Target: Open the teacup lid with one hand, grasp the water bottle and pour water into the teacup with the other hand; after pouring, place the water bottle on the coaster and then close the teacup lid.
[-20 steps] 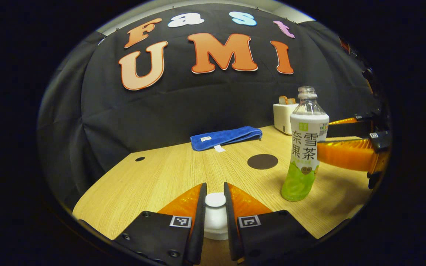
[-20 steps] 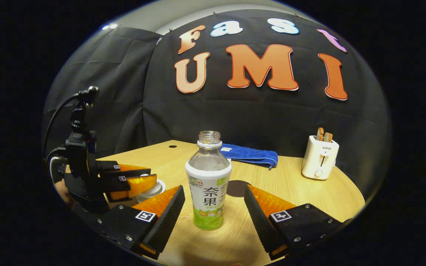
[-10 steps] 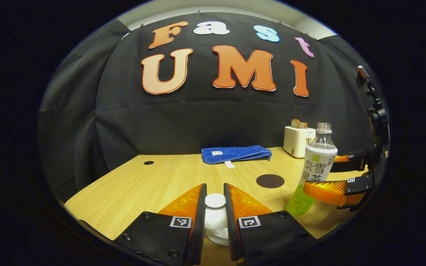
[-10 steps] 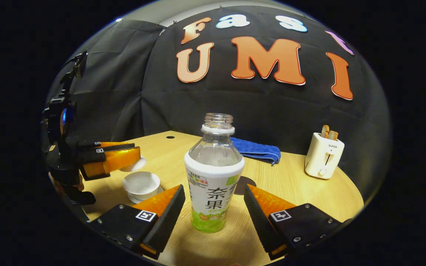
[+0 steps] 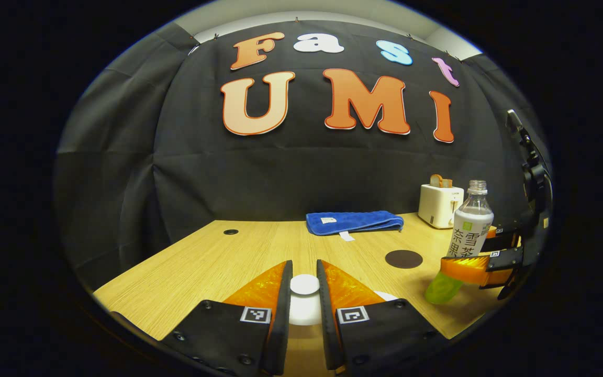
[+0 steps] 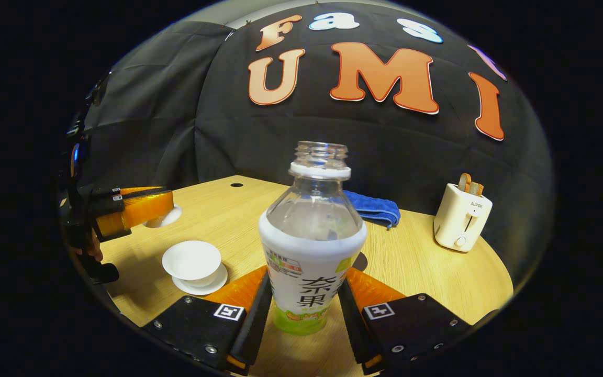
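My left gripper (image 5: 304, 293) is shut on the knob of the white teacup lid (image 5: 304, 285), held up above the table. From the right gripper view the same left gripper (image 6: 134, 209) hangs at the left with the lid (image 6: 165, 217) under it. The white teacup (image 6: 191, 260) stands uncovered on its saucer (image 6: 199, 285) below. My right gripper (image 6: 301, 303) is shut on the uncapped water bottle (image 6: 312, 251), which is upright. In the left gripper view the bottle (image 5: 468, 233) sits at the right inside the right gripper (image 5: 469, 267). The dark round coaster (image 5: 403, 258) lies on the table.
A folded blue towel (image 5: 354, 222) lies at the back of the wooden table (image 5: 202, 267). A white toaster (image 6: 461, 217) with bread slices stands at the back right. A small cable hole (image 5: 231, 231) marks the table's far left.
My left gripper has lifted the lid up and away from the teacup. My right gripper has moved in around the bottle and its fingers have shut on it.
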`<state>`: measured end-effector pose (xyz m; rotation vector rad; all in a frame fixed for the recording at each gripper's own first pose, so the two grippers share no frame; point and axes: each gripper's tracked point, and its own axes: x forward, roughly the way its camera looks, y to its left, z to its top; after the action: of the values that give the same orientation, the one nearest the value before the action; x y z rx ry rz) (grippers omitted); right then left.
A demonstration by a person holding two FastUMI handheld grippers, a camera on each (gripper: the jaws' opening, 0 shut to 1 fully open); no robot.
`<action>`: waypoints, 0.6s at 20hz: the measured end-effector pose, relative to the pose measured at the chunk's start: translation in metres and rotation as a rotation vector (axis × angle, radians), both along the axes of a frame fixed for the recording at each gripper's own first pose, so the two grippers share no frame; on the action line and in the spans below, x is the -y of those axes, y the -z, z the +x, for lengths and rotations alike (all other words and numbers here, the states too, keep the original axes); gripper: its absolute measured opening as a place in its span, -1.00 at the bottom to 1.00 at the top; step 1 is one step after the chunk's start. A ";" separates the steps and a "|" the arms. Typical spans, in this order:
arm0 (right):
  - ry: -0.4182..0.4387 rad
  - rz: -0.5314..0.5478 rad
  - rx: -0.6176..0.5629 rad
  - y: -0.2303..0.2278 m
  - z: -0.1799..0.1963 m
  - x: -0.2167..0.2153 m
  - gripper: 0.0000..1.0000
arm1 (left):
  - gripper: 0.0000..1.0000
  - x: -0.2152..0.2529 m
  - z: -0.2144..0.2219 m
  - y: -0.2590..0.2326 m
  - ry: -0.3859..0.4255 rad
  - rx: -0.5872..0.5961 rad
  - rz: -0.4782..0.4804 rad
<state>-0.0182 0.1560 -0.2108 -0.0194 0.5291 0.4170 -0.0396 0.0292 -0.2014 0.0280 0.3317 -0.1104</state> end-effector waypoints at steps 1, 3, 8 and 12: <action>-0.001 -0.024 0.000 0.001 0.002 0.002 0.32 | -0.36 -0.004 0.000 0.000 -0.004 -0.001 -0.003; -0.003 -0.092 0.013 0.000 0.006 0.006 0.32 | -0.37 -0.011 0.001 0.000 -0.014 0.002 -0.008; -0.038 -0.317 0.123 -0.012 0.022 0.013 0.32 | -0.37 -0.032 -0.001 0.003 -0.049 -0.002 -0.012; -0.064 -0.485 0.191 -0.014 0.032 0.017 0.32 | -0.36 -0.048 -0.003 0.008 -0.065 -0.004 0.012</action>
<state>0.0136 0.1389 -0.1972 -0.5396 0.4312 0.3371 -0.0429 0.0777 -0.2092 0.0293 0.3366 -0.0437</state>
